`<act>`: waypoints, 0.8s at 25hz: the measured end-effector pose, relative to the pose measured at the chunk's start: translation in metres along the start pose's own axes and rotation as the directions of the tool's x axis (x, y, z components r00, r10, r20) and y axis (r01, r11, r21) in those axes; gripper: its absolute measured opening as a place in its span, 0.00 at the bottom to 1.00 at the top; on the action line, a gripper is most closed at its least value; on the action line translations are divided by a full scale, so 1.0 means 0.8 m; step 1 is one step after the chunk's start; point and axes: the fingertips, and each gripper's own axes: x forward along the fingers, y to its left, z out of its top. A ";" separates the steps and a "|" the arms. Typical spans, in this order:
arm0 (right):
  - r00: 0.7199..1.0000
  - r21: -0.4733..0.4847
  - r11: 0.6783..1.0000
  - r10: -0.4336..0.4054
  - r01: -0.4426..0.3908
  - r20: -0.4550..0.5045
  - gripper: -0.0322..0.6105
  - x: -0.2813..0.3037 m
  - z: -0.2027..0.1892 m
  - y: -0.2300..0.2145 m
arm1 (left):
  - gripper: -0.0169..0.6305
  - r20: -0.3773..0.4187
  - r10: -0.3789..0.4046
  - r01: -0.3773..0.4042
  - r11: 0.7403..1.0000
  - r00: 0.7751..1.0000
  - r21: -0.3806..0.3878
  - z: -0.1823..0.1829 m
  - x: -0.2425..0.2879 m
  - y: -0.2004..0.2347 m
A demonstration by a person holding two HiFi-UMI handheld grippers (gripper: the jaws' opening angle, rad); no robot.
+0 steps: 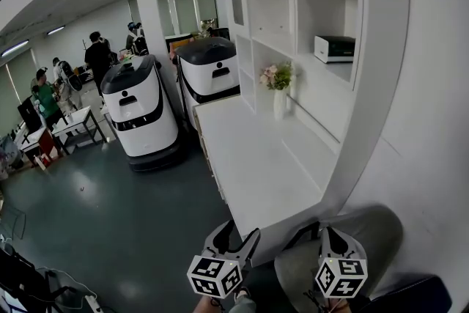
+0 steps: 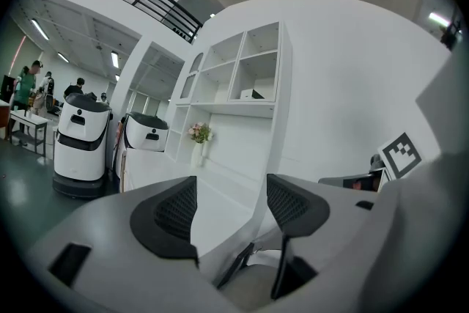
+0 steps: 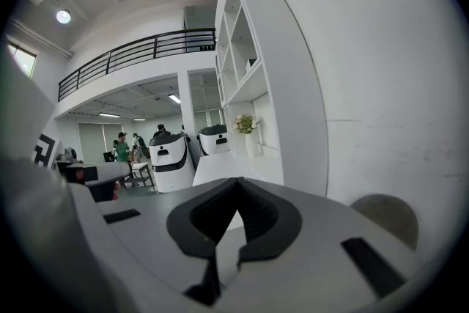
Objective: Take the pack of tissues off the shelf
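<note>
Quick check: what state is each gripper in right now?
Left gripper: open, jaws wide apart, nothing between them.
Right gripper: shut, jaws meeting at the tips, holding nothing.

shelf [image 1: 377,70] and counter [image 1: 249,157] are looking smooth, matt white. floor [image 1: 132,231] is shining glossy dark grey with bright reflections. nearer robot [image 1: 143,113] is showing a glossy white plastic shell with black top. left gripper [image 2: 231,194] is showing a matt grey plastic body; its pads [image 2: 176,210] are looking black, rough, meshed. pack of tissues [image 1: 334,48] is looking smooth-faced, material unclear.
</note>
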 end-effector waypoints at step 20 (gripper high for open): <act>0.985 0.052 0.986 -0.160 0.156 0.070 0.06 0.169 0.092 -0.029 | 0.48 -0.009 -0.222 0.222 0.973 0.975 0.058 0.091 0.217 0.067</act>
